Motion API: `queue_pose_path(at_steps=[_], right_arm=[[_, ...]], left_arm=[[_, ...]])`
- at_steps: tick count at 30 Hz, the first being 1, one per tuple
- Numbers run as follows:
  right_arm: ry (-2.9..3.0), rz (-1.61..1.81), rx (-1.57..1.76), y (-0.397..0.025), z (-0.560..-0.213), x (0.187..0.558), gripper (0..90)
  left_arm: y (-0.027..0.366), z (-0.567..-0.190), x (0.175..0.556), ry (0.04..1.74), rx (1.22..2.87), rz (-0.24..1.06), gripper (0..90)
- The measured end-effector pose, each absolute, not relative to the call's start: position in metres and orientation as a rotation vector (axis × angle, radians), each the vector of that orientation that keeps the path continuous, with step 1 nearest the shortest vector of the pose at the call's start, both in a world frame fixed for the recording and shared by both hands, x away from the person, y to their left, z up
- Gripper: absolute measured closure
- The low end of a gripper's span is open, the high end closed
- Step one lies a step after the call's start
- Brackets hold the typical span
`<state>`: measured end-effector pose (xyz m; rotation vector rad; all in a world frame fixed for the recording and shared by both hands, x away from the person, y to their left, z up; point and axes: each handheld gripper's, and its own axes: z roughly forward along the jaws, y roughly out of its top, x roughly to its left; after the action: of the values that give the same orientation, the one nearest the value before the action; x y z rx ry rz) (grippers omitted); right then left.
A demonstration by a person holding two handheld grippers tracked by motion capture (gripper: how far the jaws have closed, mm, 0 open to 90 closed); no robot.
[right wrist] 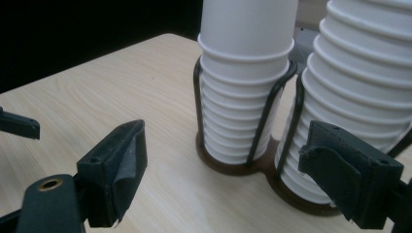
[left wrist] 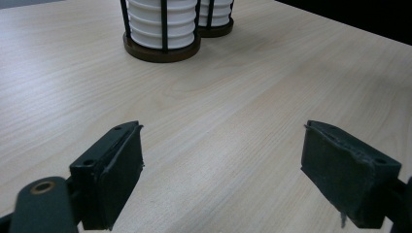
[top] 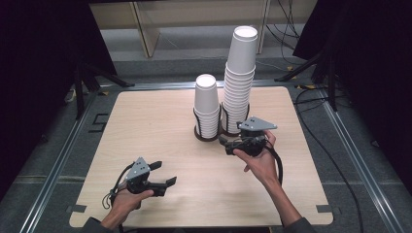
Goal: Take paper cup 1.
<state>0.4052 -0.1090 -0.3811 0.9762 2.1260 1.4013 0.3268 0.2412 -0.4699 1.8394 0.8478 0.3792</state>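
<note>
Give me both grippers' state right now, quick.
Left gripper: open, holding nothing, low over the table.
Right gripper: open, holding nothing, close by the two cup stacks.

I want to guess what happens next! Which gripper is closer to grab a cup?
Probably the right gripper: it sits open right beside the shorter cup stack and the taller cup stack. The left gripper is open too, but far back near the table's front edge.

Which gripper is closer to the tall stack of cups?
The right gripper: it sits open just in front of the tall stack of cups, near its holder. The left gripper is open too, far back near the table's front edge.
</note>
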Motion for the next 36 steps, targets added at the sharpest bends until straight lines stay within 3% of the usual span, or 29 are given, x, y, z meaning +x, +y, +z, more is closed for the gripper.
queue_pose_path(at_steps=[36], right_arm=[[1.954,1.398,1.053,-0.039,-0.336,0.478,15.8]], left_arm=[[0.243,-0.469,0.326,0.846,1.838,0.379,14.8]])
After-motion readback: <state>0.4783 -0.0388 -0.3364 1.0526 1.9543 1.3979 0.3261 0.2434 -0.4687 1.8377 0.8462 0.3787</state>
